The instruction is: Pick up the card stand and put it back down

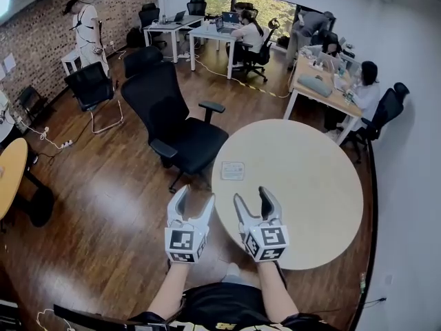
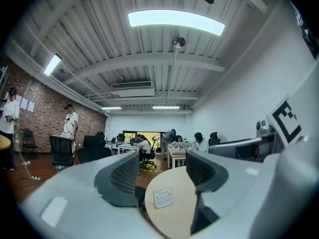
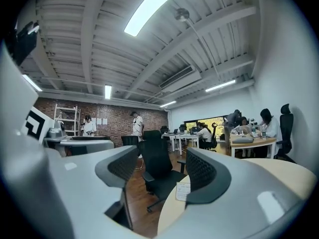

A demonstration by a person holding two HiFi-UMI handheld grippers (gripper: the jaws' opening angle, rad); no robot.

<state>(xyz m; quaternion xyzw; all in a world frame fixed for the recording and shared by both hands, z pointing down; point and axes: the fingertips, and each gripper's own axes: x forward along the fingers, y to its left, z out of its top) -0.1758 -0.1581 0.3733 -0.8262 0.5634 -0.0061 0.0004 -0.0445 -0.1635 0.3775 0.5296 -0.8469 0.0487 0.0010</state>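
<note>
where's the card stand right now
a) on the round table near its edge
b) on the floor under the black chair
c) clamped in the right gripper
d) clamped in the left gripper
a: the card stand sits on the round table near the edge by the black chair, ahead of the left gripper and right gripper, whose jaws stand apart and empty.

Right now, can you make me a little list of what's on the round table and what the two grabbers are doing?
Table: round pale wooden table
On it: small white printed card stand, near the table's left edge, untouched
Left gripper: jaws apart, empty, short of the stand
Right gripper: jaws apart, empty, over the table's near edge
Beside the table: black office chair
</note>
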